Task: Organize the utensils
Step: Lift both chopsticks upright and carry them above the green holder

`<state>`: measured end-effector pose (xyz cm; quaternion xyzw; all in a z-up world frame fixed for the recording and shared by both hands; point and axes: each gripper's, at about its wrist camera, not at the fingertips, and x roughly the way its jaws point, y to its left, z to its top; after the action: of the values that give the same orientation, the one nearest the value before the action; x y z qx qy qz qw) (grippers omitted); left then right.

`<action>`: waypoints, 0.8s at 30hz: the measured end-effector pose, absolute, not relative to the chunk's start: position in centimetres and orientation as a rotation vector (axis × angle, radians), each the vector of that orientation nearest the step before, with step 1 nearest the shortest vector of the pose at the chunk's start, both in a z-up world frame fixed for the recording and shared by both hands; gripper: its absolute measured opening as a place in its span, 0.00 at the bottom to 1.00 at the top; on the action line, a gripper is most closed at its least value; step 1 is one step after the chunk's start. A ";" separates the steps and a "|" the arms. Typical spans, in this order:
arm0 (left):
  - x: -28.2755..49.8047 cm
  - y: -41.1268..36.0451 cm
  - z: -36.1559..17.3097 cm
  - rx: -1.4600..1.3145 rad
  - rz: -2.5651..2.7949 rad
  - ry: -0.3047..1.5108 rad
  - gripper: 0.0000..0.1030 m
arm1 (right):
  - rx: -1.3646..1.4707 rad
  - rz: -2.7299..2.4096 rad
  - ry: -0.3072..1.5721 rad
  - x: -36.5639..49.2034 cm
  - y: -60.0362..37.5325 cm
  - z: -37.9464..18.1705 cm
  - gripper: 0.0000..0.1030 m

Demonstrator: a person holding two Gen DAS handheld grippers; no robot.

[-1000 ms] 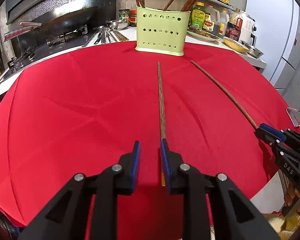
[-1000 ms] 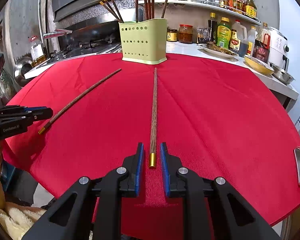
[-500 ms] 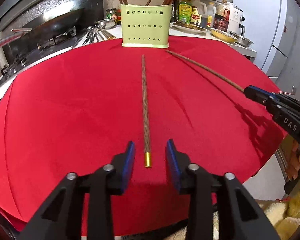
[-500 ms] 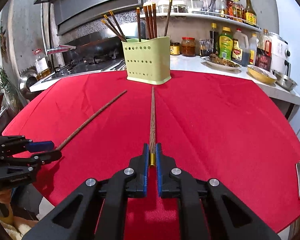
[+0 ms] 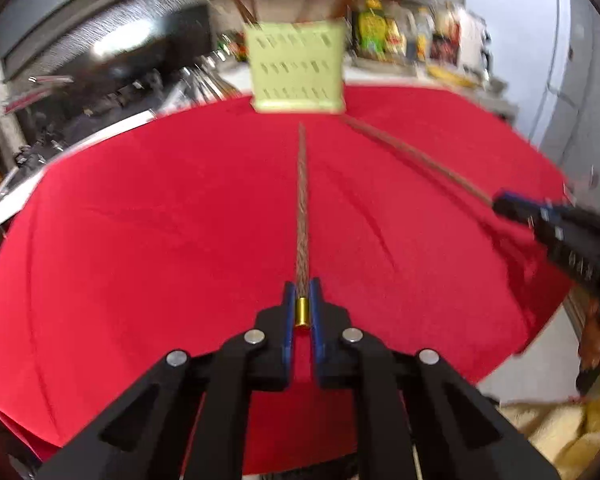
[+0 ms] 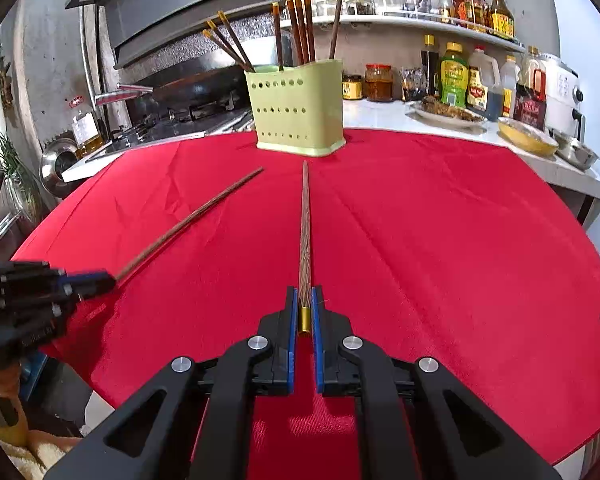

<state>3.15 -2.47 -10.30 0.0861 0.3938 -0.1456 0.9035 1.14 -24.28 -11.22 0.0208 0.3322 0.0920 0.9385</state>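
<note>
Clamping its blue pads together, the left gripper (image 5: 302, 300) has just closed on the gold-capped near end of a long wooden chopstick (image 5: 302, 216), which now sits pinched between its jaws. The right gripper (image 6: 305, 304) is likewise pressed tight on the gold cap of a second chopstick (image 6: 305, 232), with nothing but the stick between its pads.

Both chopsticks are dark, grained wood, thin and tapering to a point at the far end. Each runs away from its gripper across the red cloth (image 6: 440, 248) toward the pale green perforated utensil holder (image 6: 296, 108), which stands at the far edge of the cloth with several more chopsticks upright in it. The two tips end a little short of the holder, near each other, while the capped ends lie well apart, so the pair spreads into a V.

Both grippers tilt downward toward the cloth from its near edge, the left view blurred.
</note>
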 end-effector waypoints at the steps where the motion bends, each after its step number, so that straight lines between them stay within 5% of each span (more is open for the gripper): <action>1: 3.2 -1.9 -9.0 0.157 -0.289 0.771 0.07 | 0.044 0.189 0.667 1.0 -24.4 -10.8 0.07; 13: 3.1 0.9 3.2 0.056 -0.289 0.425 0.07 | 0.024 0.235 0.397 1.6 -24.2 0.8 0.07; 24: 5.0 0.6 6.2 0.043 -0.306 0.372 0.07 | -0.026 0.262 0.335 5.2 -22.5 6.1 0.07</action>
<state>4.97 0.59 6.24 0.0210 0.1840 -0.1516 0.9709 5.20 -22.47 6.06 -0.0131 0.1663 0.1301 0.9774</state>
